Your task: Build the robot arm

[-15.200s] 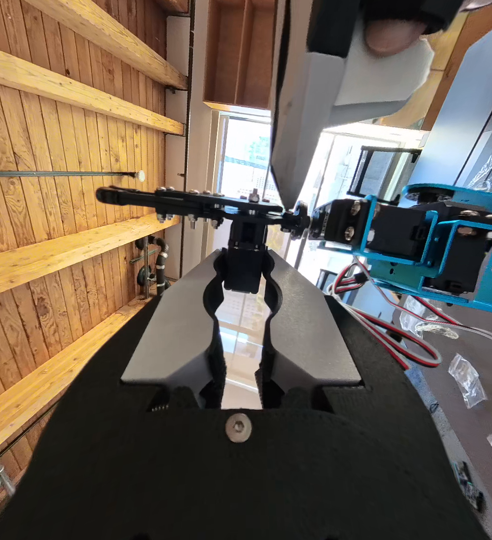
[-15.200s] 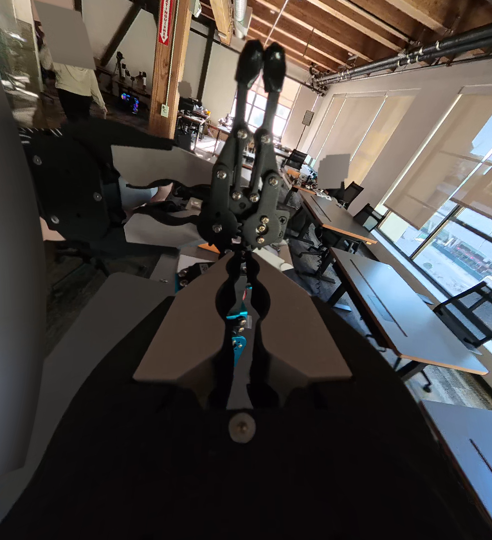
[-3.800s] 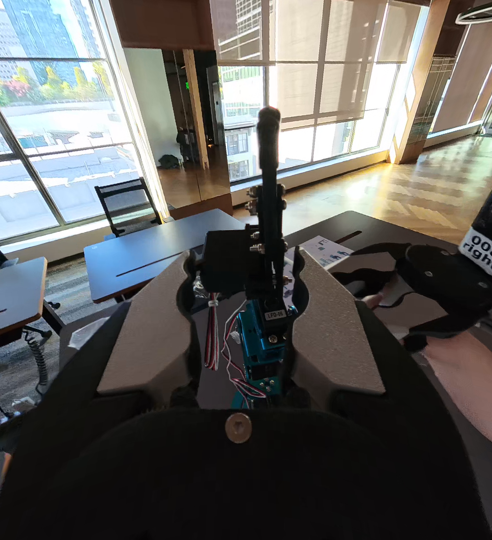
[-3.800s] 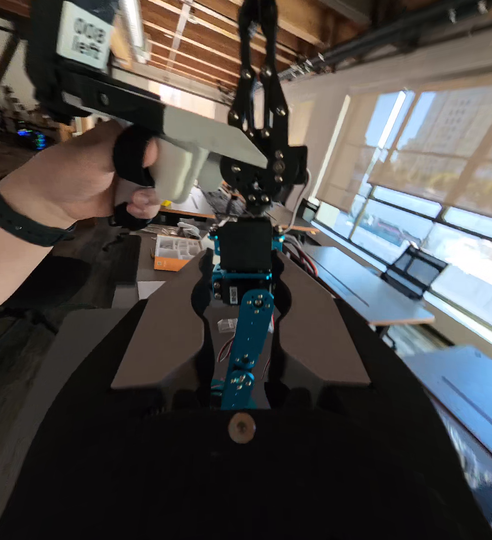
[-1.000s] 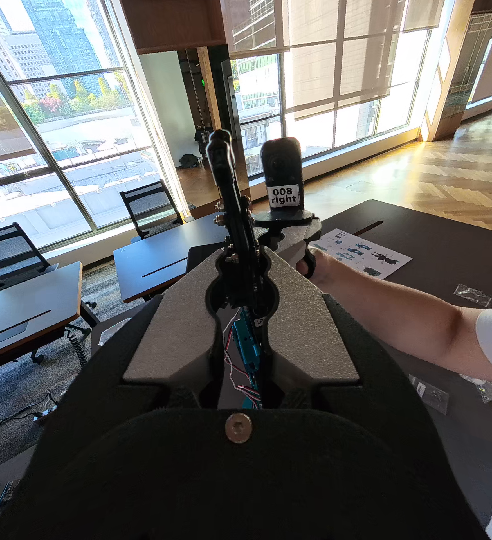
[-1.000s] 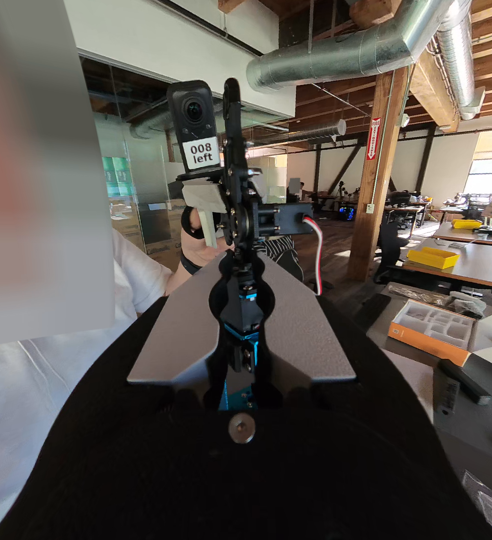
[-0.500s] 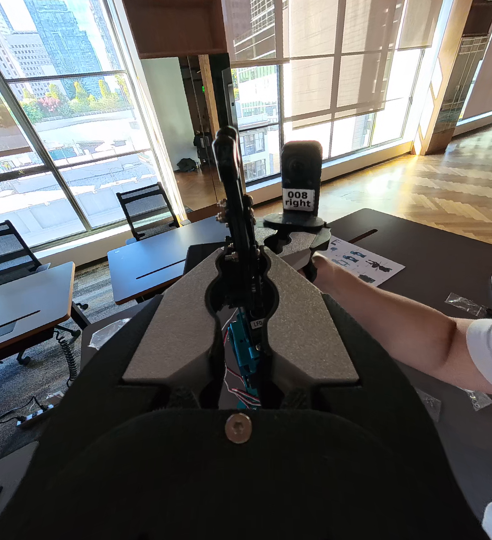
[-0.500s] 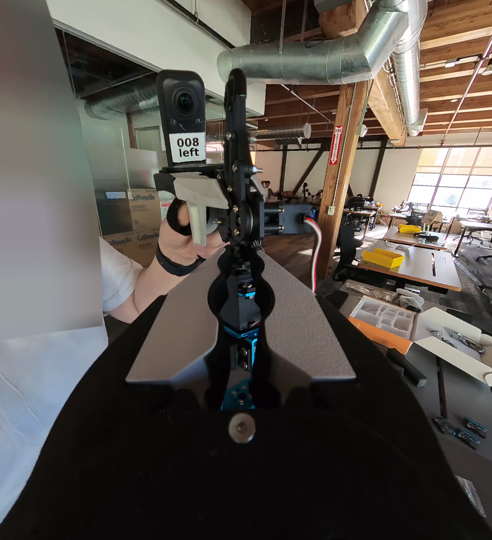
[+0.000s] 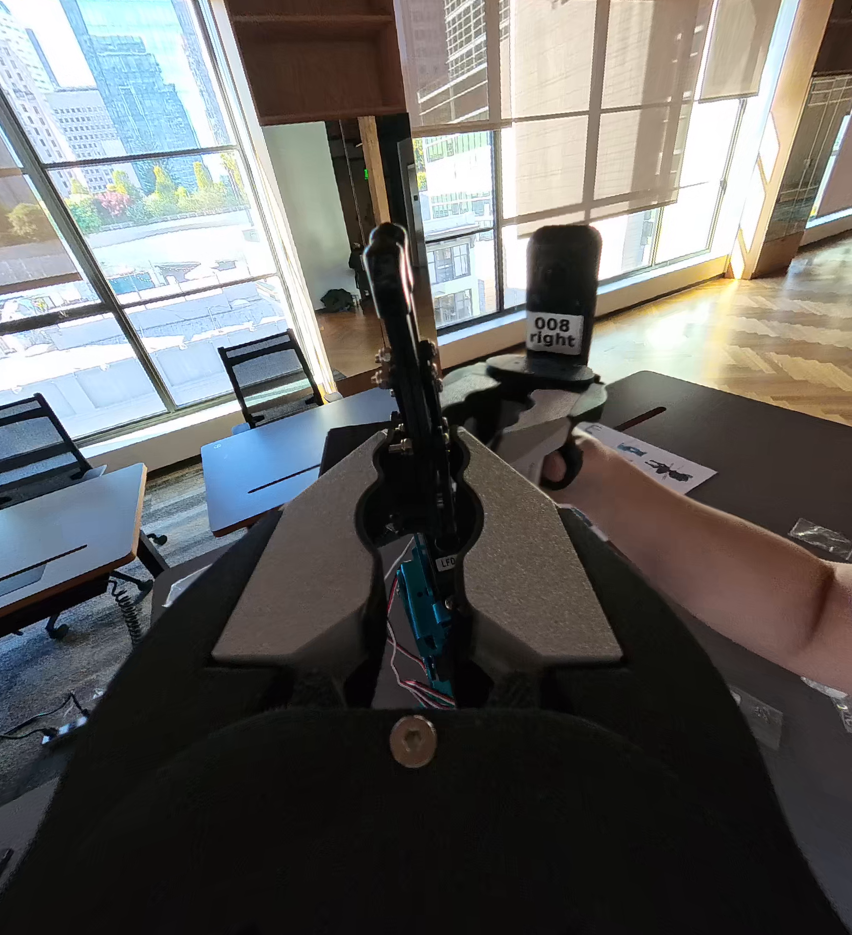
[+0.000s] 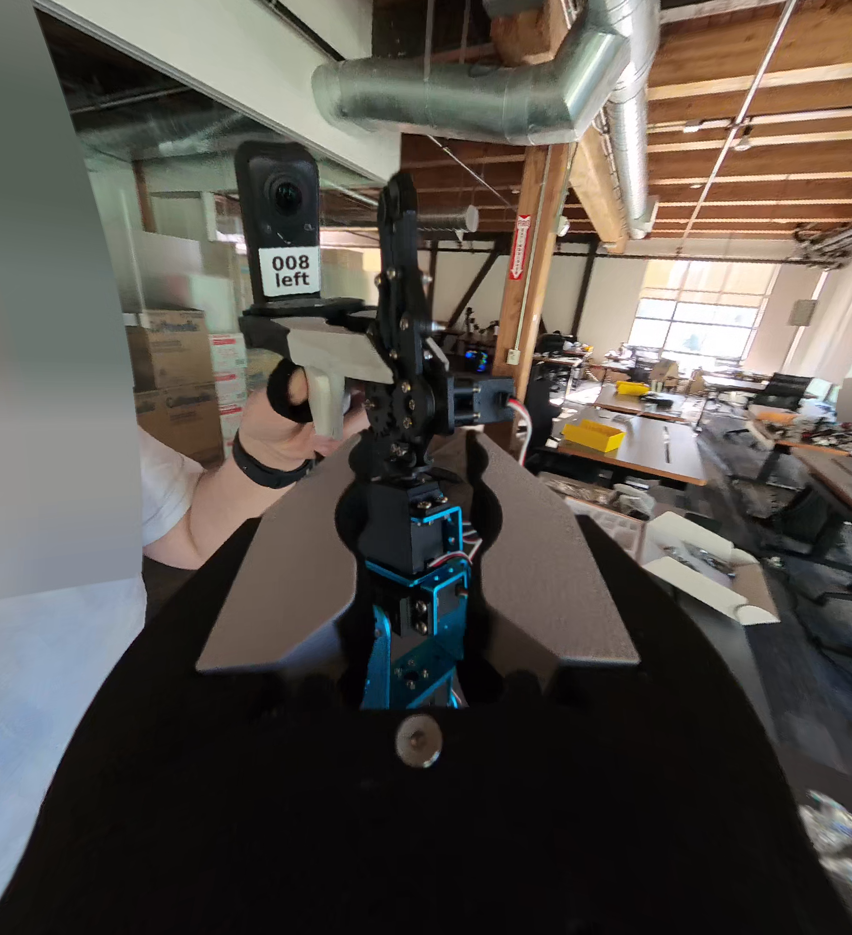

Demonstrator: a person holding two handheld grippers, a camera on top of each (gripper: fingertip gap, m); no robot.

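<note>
A small robot arm with blue metal brackets [image 10: 413,652] and black servos stands upright, topped by a black claw [image 9: 393,313]. My left gripper [image 9: 418,435] is shut on the claw's base, with the claw sticking up above the fingers. It also shows in the right wrist view [image 10: 358,359], clamped on the claw's gear plate. My right gripper [image 10: 416,442] is open, its fingers [image 10: 540,571] standing either side of a black servo [image 10: 403,531] with a gap on the right. It also shows in the left wrist view [image 9: 530,405], just behind the claw.
A dark table [image 9: 768,455] holds a printed sheet [image 9: 656,465] and small plastic bags [image 9: 818,536]. Desks [image 9: 272,465] and chairs [image 9: 267,369] stand by the windows. An open parts box [image 10: 687,566], a yellow bin [image 10: 591,435] and a wooden post [image 10: 530,283] lie to the right. My two grippers' fingertips are within a few centimetres of each other. My right tips are roughly 5 centimetres from the black servo [image 10: 403,531].
My right gripper's jaws have spread apart from the servo they held half a second ago. My left gripper stays shut on the claw's base and has hardly moved.
</note>
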